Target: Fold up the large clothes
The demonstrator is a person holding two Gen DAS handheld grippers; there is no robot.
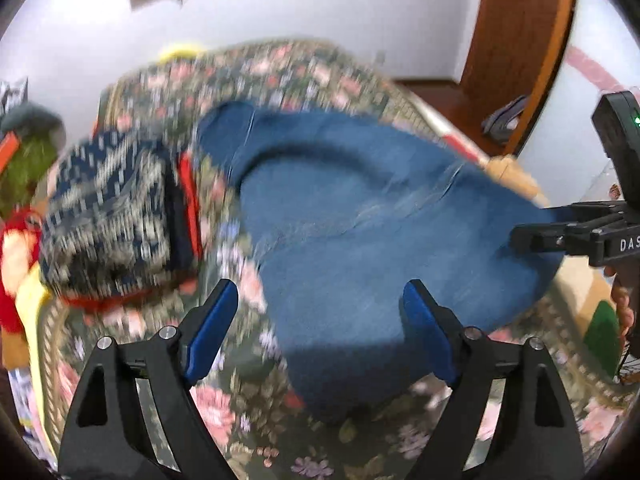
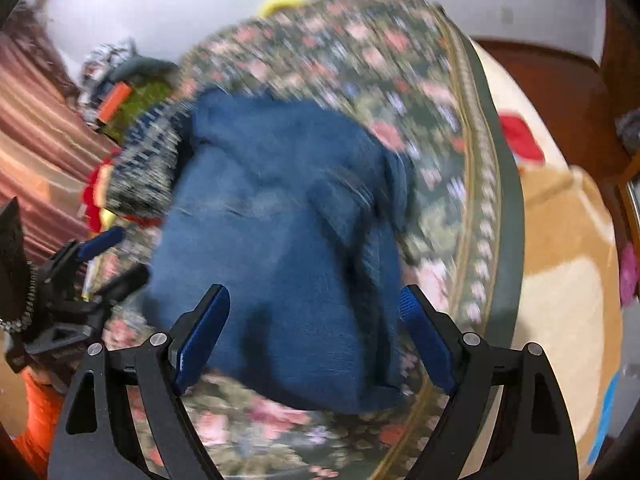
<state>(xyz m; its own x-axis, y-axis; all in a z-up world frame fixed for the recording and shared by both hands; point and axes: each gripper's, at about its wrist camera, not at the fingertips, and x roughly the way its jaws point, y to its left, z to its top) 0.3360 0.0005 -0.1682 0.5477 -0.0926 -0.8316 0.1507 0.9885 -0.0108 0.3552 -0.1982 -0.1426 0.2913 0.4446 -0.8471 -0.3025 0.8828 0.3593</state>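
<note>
While spread (blurred), jeans [image 1: 360, 220] beyond fingers [image 1: 212, 328].

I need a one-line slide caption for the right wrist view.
Open right gripper above a folded blue denim garment on a floral bedspread, left gripper beside it.

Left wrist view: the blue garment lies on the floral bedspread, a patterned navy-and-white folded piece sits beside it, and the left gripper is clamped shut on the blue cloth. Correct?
Not quite. The left gripper is open, its jaws spread wide above the blue garment with nothing pinched, as the left wrist view shows. The rest holds: the garment lies on the floral bedspread, with the patterned folded piece beside it.
</note>
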